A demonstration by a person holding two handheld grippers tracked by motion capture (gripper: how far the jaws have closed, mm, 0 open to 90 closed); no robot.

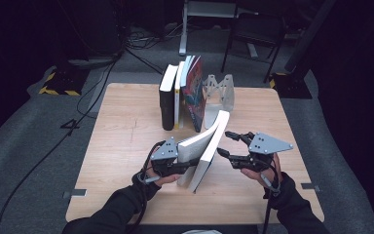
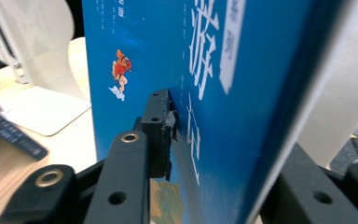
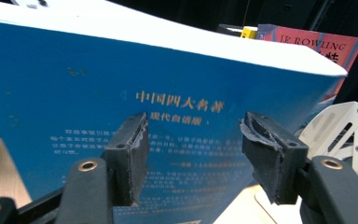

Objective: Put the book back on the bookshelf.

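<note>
The left gripper clamps a thick blue paperback book, its jaws closed across the block of pages and the cover. The book stands tilted on its lower edge near the middle of the wooden table, a little toward the near edge, in front of a row of upright books and a white metal bookend at the far edge. The right gripper hovers just beside the book's blue back cover, jaws spread wide and holding nothing.

The book looks heavy for its size, and as a softcover it is likely to flex and fan open if pinched at one corner only. Its glossy cover may slip against the pads. The safest hold is probably across the full thickness near the spine, where the pages are bound and stiffest, with the second gripper steadying the free long edge.
</note>
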